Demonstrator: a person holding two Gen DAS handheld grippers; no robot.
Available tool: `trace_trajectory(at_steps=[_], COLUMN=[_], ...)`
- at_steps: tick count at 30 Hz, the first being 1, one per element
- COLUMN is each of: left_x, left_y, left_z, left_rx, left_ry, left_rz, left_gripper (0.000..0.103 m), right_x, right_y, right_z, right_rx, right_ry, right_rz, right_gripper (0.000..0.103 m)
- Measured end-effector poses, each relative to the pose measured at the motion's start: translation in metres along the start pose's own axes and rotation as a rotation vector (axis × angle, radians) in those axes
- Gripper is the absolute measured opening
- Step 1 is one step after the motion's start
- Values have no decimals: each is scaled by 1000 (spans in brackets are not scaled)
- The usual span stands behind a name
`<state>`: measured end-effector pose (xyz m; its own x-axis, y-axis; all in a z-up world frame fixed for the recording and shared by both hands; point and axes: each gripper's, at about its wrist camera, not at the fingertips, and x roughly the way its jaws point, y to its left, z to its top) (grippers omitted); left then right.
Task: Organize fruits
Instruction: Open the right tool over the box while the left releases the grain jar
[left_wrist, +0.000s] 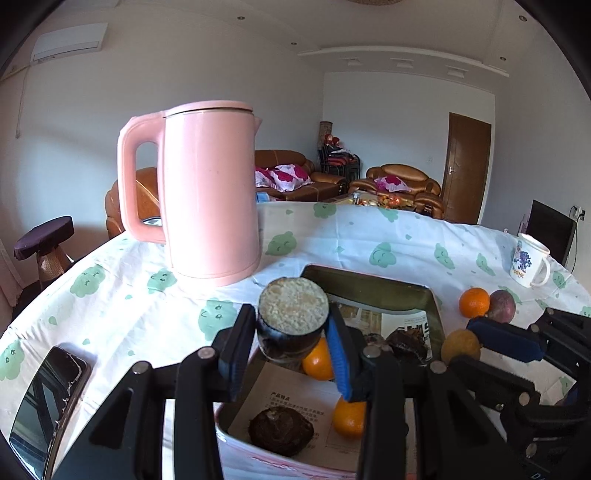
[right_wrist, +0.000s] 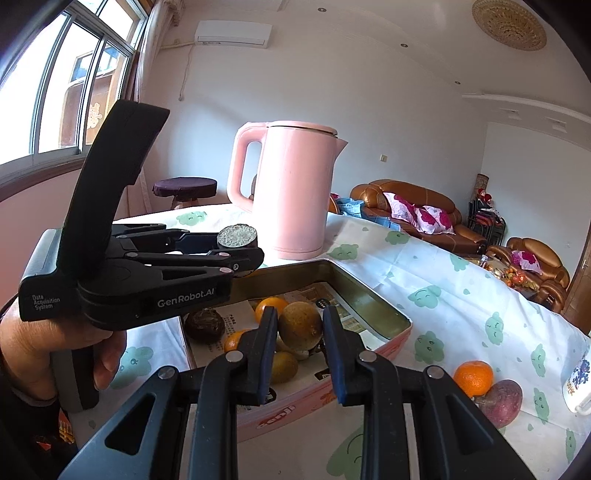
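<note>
The tin (right_wrist: 369, 306), a pink-walled box lined with printed paper, sits on the counter (right_wrist: 443, 295) in front of a pink kettle (right_wrist: 295, 192) and already holds much of the fruit: oranges (left_wrist: 317, 362), dark wrinkled fruits (left_wrist: 280, 430) and a yellow-brown one low in the middle. The left tongs (left_wrist: 291, 332) grip a dark halved fruit (left_wrist: 293, 306), its pale cut face up, raised over the tin's near end. The right tongs (right_wrist: 300, 332) are closed around a brownish-yellow round fruit (right_wrist: 300, 325), also above the tin. Outside the tin, on the counter to its right, an orange (right_wrist: 473, 378) and a purplish fruit (right_wrist: 498, 402) lie touching each other, near a printed mug (left_wrist: 528, 262). By my reckoning the job is well past halfway: the two held fruits need setting down, then those two loose ones gathered
</note>
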<state>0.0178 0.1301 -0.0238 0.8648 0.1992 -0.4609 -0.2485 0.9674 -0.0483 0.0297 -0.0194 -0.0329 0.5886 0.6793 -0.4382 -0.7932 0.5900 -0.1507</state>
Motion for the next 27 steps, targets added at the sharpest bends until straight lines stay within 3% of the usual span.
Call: trace_trajectory(at_steps=[13, 27], left_x=[15, 10], left_y=[5, -7], left_z=[-3, -4], left_rx=[-2, 54], left_ry=[96, 88], left_rz=[-14, -3], left_gripper=[40, 42], right_x=[17, 18], right_y=[5, -1], right_z=[-3, -7], right_rx=[11, 43], right_ry=[129, 166], right_rz=[58, 55], right_gripper=[27, 28])
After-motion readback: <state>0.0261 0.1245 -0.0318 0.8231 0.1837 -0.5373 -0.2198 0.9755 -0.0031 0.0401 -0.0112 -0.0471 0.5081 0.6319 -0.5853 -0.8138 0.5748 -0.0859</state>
